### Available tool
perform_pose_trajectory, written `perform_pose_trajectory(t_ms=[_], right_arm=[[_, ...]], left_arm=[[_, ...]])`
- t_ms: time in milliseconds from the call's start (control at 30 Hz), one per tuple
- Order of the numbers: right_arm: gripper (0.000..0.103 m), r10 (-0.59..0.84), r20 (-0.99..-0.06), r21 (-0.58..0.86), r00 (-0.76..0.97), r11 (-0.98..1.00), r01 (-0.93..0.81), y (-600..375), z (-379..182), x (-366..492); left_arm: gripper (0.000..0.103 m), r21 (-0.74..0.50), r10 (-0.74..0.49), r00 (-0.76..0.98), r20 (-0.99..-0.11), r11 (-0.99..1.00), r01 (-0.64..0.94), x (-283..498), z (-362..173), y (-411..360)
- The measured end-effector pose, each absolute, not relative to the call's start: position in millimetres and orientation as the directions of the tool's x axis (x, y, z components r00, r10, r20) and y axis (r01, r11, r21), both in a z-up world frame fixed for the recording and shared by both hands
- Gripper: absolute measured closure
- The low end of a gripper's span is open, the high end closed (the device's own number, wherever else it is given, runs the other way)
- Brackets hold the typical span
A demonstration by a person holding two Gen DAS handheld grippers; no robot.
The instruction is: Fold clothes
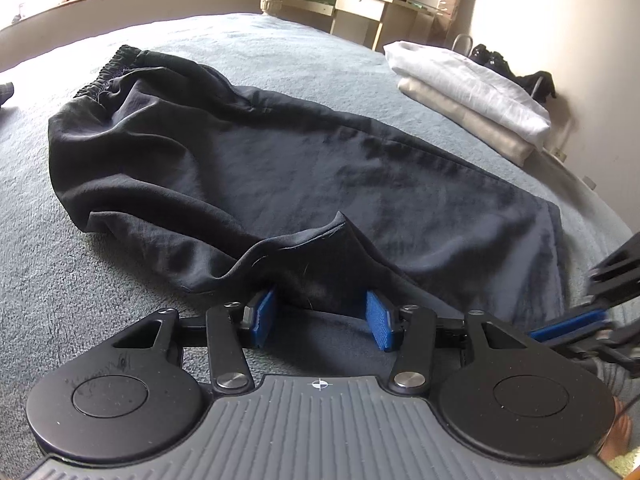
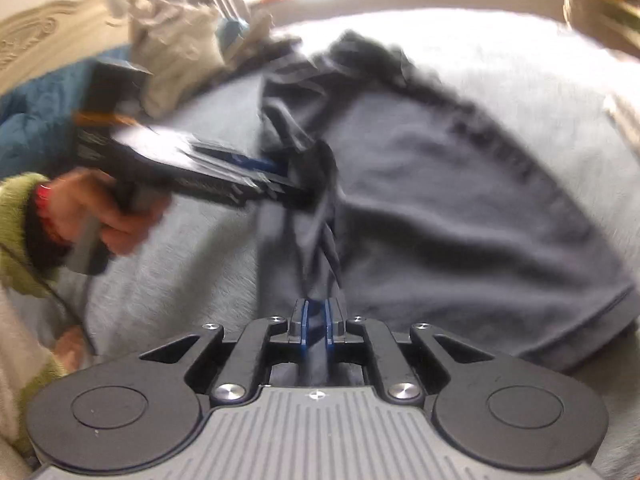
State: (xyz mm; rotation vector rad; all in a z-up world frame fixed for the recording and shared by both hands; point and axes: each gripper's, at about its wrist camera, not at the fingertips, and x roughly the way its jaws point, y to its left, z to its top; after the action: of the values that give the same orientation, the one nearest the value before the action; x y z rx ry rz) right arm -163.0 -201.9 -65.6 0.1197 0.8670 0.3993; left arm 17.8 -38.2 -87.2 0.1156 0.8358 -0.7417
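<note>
Dark navy trousers (image 1: 280,160) lie lengthwise on the grey bed cover (image 1: 80,280), with the elastic waistband (image 1: 108,72) at the far end. My left gripper (image 1: 322,314) stands half apart at the near hem. A raised fold of the cloth sits between its tips, and the blue pads (image 1: 380,320) show bare inner faces. My right gripper (image 2: 318,314) is shut on a bunched strand of the trousers (image 2: 460,200). That strand runs up to the blurred left gripper (image 2: 296,184), which a hand (image 2: 100,212) in a green sleeve holds. The right gripper (image 1: 580,312) also shows, blurred, at the right edge of the left wrist view.
Folded white linens (image 1: 468,92) are stacked at the bed's far right edge, with a black bag (image 1: 516,72) behind them. A pale desk (image 1: 360,4) stands beyond the bed. In the right wrist view, a blue quilt (image 2: 36,120) and crumpled beige cloth (image 2: 176,52) lie near a carved headboard (image 2: 36,36).
</note>
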Motion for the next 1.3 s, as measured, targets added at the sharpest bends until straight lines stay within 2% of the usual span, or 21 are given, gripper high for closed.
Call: perform_pose_trajectory(t_ms=[67,200,300,467,600,667,833,1000,1133,1233,1300], right_arm=[[0.095,0.411,-0.723,0.244,0.555,0.904,-0.351,-197,-63,-172],[0.099,0.333,-0.795,0.159,0.507,0.921,-0.355,-200,-89,-182],[0.098,0.336,-0.780,0.205,0.528,0.934,-0.292,-211,-78,-187],[0.097,0.392,-0.752,0.205,0.531,0.903,-0.376,-203,-51,-196],[0.097,0.383,-0.791,0.175,0.477,0.889,-0.424,-192,-68,-203],[0.099,0.317,-0.834,0.132,0.452,0.909,-0.395,-192,-90,-205],[0.096,0.299,-0.834,0.094,0.463,0.905,-0.416,-188,-72,-210],[0.094,0.337,-0.768,0.059,0.544,0.884,-0.465,-179,-44,-215],[0.092,0.365,-0.761,0.048,0.537,0.856,-0.514,-163,-53,-204],[0.093,0.310,-0.796,-0.010,0.520,0.852,-0.524,-153,-74,-195],[0.092,0.299,-0.808,0.006,0.507,0.866,-0.501,-157,-84,-188]], left_arm=[[0.055,-0.187,-0.551,0.441,-0.709,0.750,0.635,18,-87,-38],[0.054,-0.192,-0.553,0.438,-0.709,0.749,0.635,19,-87,-38],[0.055,-0.190,-0.550,0.440,-0.710,0.751,0.632,19,-88,-39],[0.054,-0.186,-0.541,0.448,-0.712,0.760,0.623,18,-88,-41],[0.054,-0.184,-0.542,0.451,-0.710,0.760,0.623,18,-89,-41],[0.054,-0.180,-0.541,0.450,-0.711,0.759,0.626,18,-89,-41],[0.054,-0.190,-0.535,0.428,-0.728,0.758,0.625,23,-86,-42],[0.054,-0.183,-0.526,0.431,-0.733,0.763,0.619,22,-86,-44],[0.054,-0.173,-0.519,0.436,-0.735,0.765,0.620,20,-85,-44],[0.054,-0.156,-0.512,0.444,-0.736,0.766,0.624,19,-83,-45],[0.053,-0.134,-0.505,0.456,-0.733,0.764,0.631,15,-80,-45]])
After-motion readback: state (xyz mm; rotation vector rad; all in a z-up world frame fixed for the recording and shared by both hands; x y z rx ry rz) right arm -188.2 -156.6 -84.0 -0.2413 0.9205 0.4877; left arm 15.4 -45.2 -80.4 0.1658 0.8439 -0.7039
